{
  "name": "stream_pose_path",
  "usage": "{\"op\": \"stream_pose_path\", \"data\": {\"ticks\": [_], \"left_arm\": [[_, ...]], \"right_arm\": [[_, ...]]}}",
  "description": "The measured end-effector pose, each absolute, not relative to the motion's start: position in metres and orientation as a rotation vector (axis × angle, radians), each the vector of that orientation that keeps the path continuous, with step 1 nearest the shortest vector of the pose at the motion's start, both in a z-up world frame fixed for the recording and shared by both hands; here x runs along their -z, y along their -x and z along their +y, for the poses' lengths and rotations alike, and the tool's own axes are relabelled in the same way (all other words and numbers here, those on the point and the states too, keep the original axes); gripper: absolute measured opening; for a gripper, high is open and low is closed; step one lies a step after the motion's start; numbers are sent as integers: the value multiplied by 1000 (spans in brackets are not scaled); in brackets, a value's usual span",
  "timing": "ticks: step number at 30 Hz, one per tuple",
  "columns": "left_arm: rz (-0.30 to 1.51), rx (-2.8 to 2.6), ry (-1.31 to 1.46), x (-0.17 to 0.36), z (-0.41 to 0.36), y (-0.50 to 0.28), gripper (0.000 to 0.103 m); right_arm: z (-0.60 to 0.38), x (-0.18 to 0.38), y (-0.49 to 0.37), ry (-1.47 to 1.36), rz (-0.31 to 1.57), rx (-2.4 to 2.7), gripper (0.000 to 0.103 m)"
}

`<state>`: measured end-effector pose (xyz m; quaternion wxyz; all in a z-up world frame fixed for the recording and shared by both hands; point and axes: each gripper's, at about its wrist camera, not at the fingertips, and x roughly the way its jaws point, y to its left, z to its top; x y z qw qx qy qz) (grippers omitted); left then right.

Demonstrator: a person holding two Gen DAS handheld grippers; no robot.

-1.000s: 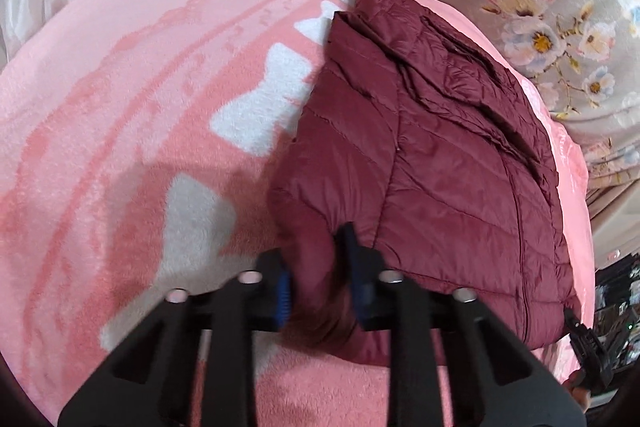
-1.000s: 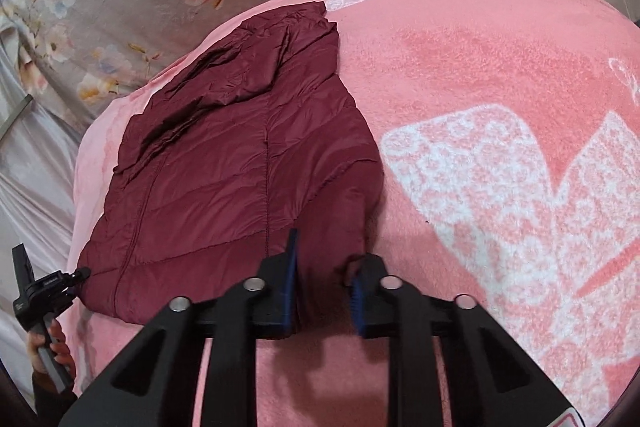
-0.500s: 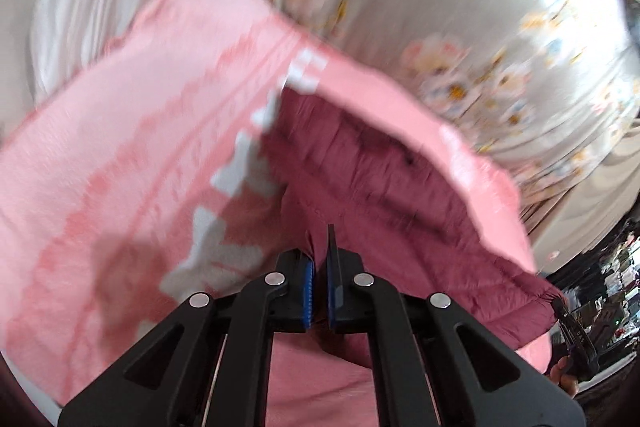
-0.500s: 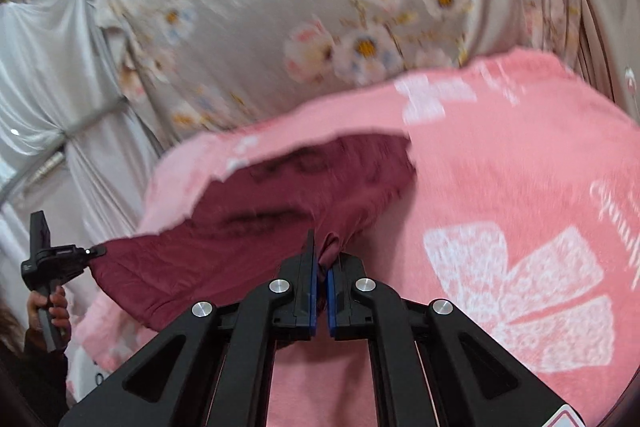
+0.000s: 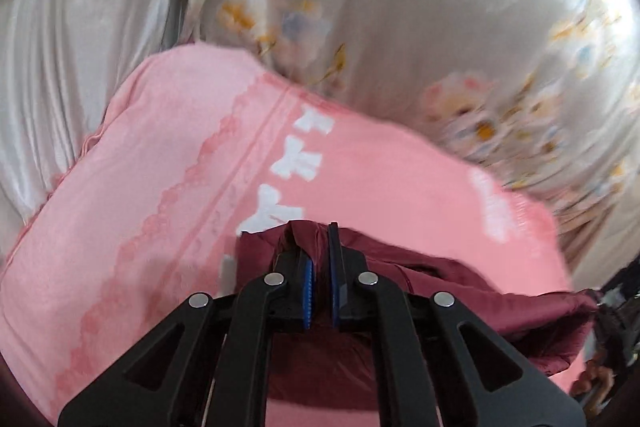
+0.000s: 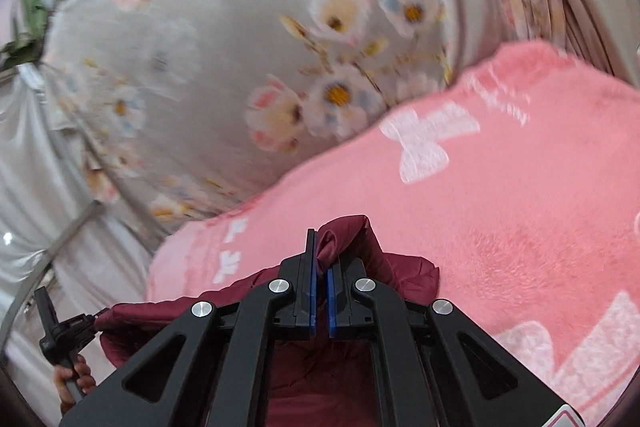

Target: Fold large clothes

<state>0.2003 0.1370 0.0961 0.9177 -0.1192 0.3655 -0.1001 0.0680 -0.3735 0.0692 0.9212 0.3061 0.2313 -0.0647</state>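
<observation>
One maroon puffer jacket [image 5: 460, 287], one pink bow-patterned blanket [image 5: 168, 195], one floral curtain [image 6: 240, 47], two black grippers: left gripper [image 5: 320, 259], right gripper [image 6: 322, 263].

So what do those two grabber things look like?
Both the left gripper and the right gripper are matte black plastic with triangle-shaped cut-outs. Round silver bolts dot their arms. The fingers carry bright blue ridged pads on the inside. The right gripper has a small pink-edged sticker at its lower corner.

Left gripper [image 5: 320, 251] and right gripper [image 6: 322, 259] are both clamped tight, angled downward.
</observation>
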Motion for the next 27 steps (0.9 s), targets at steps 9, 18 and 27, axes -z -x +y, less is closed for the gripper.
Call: {"op": "stream_pose_path", "data": {"ticks": [9, 18, 27], "left_arm": [[978, 35, 66, 32, 84, -314, 9], [960, 103, 125, 75, 86, -331, 17], [859, 88, 165, 25, 123, -318, 83]], "right_arm": [[-375, 8, -169, -571, 669, 271, 3], [-384, 59, -201, -615, 748, 306, 4], [-374, -8, -163, -551, 559, 316, 36]]}}
